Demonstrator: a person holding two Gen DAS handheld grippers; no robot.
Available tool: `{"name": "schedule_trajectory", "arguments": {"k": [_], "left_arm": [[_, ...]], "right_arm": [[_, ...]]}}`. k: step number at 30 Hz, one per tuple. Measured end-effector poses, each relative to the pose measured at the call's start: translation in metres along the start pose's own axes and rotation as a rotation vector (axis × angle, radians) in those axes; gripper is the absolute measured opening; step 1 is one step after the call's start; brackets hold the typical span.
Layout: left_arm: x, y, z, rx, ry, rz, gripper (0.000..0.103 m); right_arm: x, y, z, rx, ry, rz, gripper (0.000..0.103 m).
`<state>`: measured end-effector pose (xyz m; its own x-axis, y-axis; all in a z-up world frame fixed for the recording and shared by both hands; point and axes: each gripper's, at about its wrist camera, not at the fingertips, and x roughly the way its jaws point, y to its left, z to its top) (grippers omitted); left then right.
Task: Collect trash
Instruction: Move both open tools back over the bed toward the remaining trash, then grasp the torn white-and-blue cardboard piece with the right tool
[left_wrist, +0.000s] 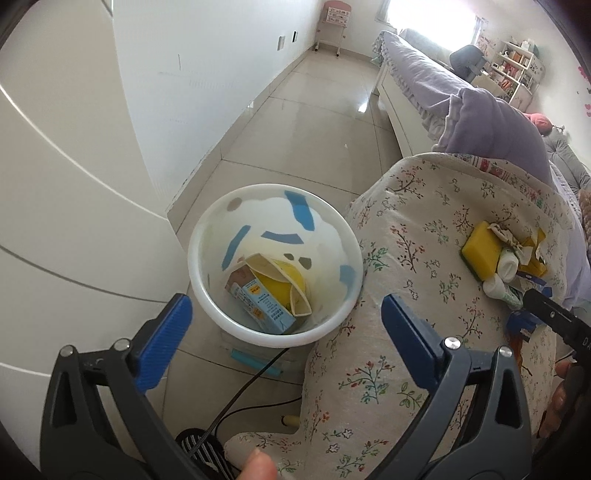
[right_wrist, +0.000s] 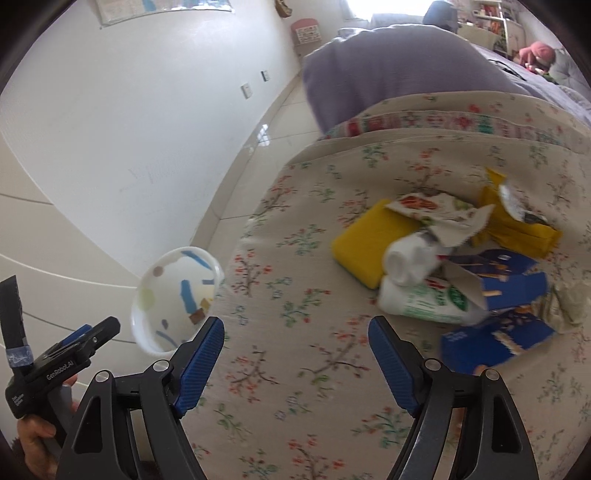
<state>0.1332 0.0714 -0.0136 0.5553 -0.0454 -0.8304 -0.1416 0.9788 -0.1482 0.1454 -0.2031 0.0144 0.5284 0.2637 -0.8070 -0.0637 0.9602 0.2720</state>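
Risk lies in the heap: right gripper (right_wrist: 295, 363), jaws spread and empty, could nudge bottles (right_wrist: 410, 280) off the cloth (right_wrist: 295, 295), missing the bin (left_wrist: 275, 266) beneath the left gripper (left_wrist: 286, 343), also spread empty.

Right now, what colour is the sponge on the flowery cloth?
Yellow, with a dark green underside; the sponge shows best in the left wrist view.

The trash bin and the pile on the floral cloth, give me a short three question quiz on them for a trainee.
1. True or false: the white bin stands on the floor beside the floral cloth.
2. What lies in the bin? A) light blue carton B) sponge C) bottle
3. Is anything between the left tool's fingers?

Key: 1 true. 2 A, the light blue carton. 3 No, it is open and empty.
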Motion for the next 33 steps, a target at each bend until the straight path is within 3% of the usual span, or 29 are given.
{"name": "schedule_trajectory", "arguments": {"k": [12,22,30,33], "left_arm": [[-0.006,-0.038,-0.01,0.069,0.032,-0.056,0.102],[-0.005,-0.062,-0.014,0.123,0.033,-0.065,0.102],[0.0,-0.079,-0.018,0.152,0.042,-0.072,0.102],[0.002,-0.085,-0.019,0.157,0.048,-0.08,0.102]], "right_arm": [[-0.041,-0.068,-0.008,0.097,-0.027,-0.085,0.082],[-0.054,-0.145,-0.018,0.341,0.003,-0.14,0.082],[-0.032,-0.178,-0.024,0.469,0.066,-0.097,0.082],[-0.022,-0.18,-0.023,0.483,0.08,-0.064,0.075]]}}
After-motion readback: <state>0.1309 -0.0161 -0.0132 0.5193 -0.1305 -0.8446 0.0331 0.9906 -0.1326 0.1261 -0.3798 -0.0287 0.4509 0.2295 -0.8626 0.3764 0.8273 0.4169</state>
